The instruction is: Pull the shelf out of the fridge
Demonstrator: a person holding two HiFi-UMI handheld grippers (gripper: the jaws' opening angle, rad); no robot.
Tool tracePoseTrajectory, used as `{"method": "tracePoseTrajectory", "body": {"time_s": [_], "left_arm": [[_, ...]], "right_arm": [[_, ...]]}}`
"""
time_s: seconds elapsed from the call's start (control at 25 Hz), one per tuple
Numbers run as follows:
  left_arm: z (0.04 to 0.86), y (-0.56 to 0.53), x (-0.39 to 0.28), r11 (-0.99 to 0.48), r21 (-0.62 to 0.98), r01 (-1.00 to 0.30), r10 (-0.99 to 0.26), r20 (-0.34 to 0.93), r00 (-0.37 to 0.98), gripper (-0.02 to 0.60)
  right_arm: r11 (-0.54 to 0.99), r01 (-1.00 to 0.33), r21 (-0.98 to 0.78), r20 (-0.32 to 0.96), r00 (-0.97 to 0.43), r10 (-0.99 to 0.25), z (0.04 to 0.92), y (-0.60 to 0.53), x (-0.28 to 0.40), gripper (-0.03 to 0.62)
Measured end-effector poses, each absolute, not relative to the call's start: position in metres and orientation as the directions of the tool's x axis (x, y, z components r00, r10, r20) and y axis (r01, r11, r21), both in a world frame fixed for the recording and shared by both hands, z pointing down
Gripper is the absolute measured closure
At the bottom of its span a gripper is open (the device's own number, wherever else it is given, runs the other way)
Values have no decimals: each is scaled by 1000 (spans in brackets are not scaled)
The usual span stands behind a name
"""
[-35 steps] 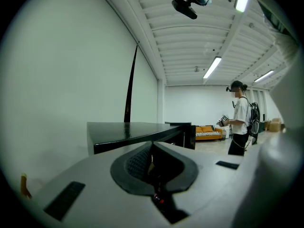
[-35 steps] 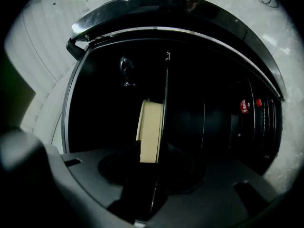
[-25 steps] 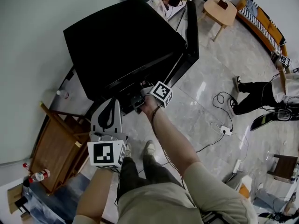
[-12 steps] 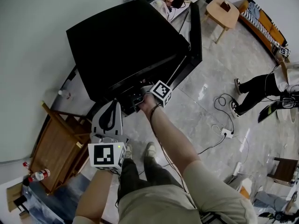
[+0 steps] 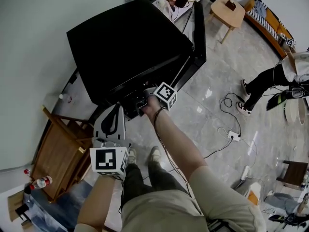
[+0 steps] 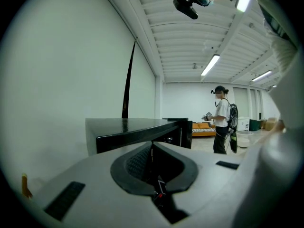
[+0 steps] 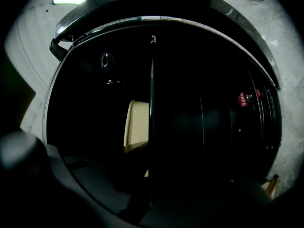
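Gripping the shelf (image 7: 152,103) is the step in hand: the pull itself has not begun, judging by how deep the shelf sits. The right gripper (image 5: 143,102) reaches level into the open front of the black fridge (image 5: 130,42), just under the top's front edge, with the door (image 5: 199,37) swung wide on the far side.

In the right gripper view the shelf shows edge-on as a thin dark line. It runs from the back of the fridge straight down to where the jaws meet. These jaws have just been closing and are now together. As far as the dark picture allows, they pinch the shelf's thin front edge, and nothing else sits between them. A pale object (image 7: 135,125) stands just beside the shelf line, deeper in.

The left gripper (image 6: 153,146) hangs well clear, in front of the fridge's near corner, with its jaws together on nothing.

The next move likely calls for a straight, level draw toward the person, keeping the shelf square in its runners so it does not jam. A weak pinch on so thin an edge could slip.
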State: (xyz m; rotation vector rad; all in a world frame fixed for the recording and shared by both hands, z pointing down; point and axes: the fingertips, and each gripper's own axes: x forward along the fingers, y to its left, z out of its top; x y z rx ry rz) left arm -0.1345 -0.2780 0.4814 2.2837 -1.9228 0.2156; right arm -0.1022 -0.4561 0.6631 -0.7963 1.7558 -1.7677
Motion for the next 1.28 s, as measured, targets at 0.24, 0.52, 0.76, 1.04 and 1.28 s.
{"method": "tracePoseTrajectory", "body": {"time_s": [0.24,0.52,0.76,1.04,1.28], "left_arm": [[481,-274,-133,-180,19,-984,-961,209,179,574],[481,-267,-129,-193,19,-981,-957,219,192,574],[481,-263,-124,-202,10,-979,-953,227,199,574],[480,-258,-120,-214,10,-977,-950,232,211,574],[476,-255,-119,-219,5,-976,-948,235,214,574]], "right_arm": [[-34,-39,-999,52,-694,-718,664,-445,-94,591],[-36,-43,-998,56,-696,-715,663,-432,-84,591],[-35,-49,-998,60,-696,-715,663,-425,-77,591],[-47,-48,-998,67,-692,-718,662,-411,-70,591],[-47,-50,-998,68,-692,-719,659,-400,-62,591]]}}
